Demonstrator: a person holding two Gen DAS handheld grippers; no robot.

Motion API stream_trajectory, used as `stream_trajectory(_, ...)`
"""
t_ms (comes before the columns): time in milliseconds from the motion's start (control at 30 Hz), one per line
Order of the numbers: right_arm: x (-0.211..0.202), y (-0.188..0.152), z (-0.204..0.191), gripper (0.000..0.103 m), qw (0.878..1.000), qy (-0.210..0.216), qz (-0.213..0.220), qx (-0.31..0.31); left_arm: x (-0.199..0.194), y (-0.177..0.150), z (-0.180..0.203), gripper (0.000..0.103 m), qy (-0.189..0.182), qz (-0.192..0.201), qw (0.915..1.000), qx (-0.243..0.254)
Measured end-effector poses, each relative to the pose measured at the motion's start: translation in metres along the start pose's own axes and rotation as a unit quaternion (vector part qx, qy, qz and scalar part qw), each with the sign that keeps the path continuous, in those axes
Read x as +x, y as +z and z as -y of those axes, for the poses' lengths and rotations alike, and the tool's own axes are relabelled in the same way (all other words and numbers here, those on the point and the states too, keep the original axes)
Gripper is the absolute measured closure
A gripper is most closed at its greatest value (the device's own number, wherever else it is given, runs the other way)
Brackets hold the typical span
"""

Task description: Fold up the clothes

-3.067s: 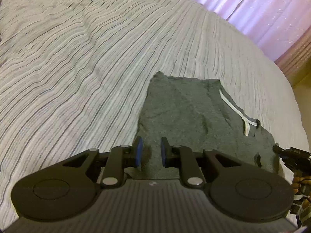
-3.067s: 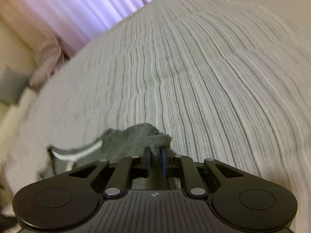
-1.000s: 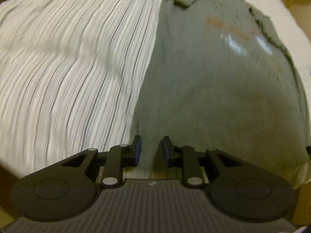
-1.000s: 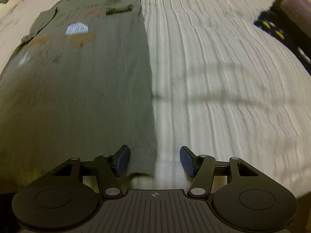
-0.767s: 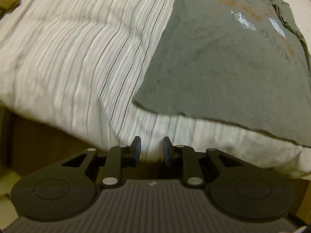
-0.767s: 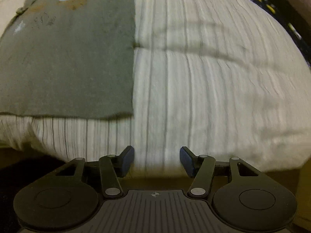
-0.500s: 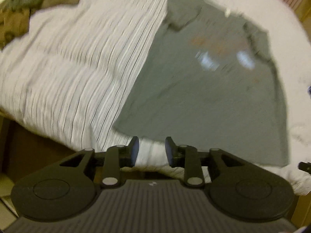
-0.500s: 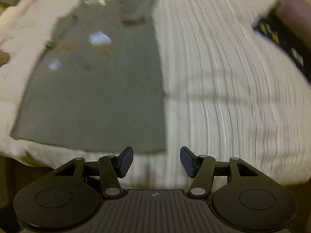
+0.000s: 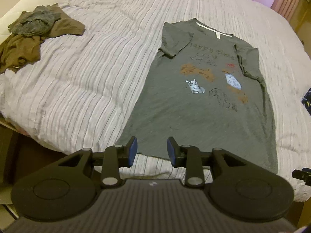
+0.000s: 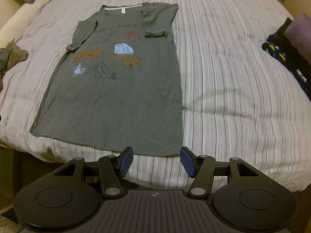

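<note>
Below both my grippers the grey T-shirt (image 9: pixel 202 104) lies flat and face up on the striped bedspread (image 9: pixel 81 81), collar at the far end, hem at the near edge of the bed, both short sleeves already turned in over the chest. My left gripper (image 9: pixel 152 151) hangs above the hem's left corner with its jaws opening and nothing between them; my right gripper (image 10: pixel 156 162) hangs above the hem's right corner, jaws wide apart and equally empty.

As I read it, the step in hand is the lengthwise fold — hem carried up toward the collar. To do it well I would come down on both hem corners at the same time, pinching both layers of cloth and none of the bedspread beneath, since the quilt is soft and puckers easily into the pads. Lifting both corners level should keep the side edges parallel; if one hand leads, the shirt will likely skew. I'd lay the hem down just short of the white collar band (image 10: pixel 122 7) so the tucked sleeves stay covered.

Off to the left sits a crumpled brown and grey pile (image 9: pixel 37 36), well apart from the shirt; dark folded things (image 10: pixel 287 54) lie at the right edge.
</note>
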State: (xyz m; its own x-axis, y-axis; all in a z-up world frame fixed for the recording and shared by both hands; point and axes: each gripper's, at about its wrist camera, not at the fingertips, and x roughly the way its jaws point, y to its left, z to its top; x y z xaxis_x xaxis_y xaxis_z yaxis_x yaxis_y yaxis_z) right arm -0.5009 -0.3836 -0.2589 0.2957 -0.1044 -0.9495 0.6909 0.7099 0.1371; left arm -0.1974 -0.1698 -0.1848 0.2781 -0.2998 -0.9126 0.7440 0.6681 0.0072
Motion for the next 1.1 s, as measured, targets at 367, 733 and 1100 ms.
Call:
stream_trajectory(367,-0.002,0.002,-0.002,0.046,1.000,-0.001,0.010,-0.009,-0.008,-0.001,0.011,0.071,-0.012,0.012,0.9998,0.010)
stream_trajectory(733,-0.002,0.002,-0.004,0.046,1.000,0.001,0.009,-0.018,-0.009,0.001,0.019,0.070,-0.012,0.015,0.9997,0.018)
stream_trajectory(1100,0.002,-0.004,-0.003,0.046,1.000,-0.005,-0.007,-0.025,-0.001,0.000,0.025,0.070,-0.009,-0.004,0.9997,0.022)
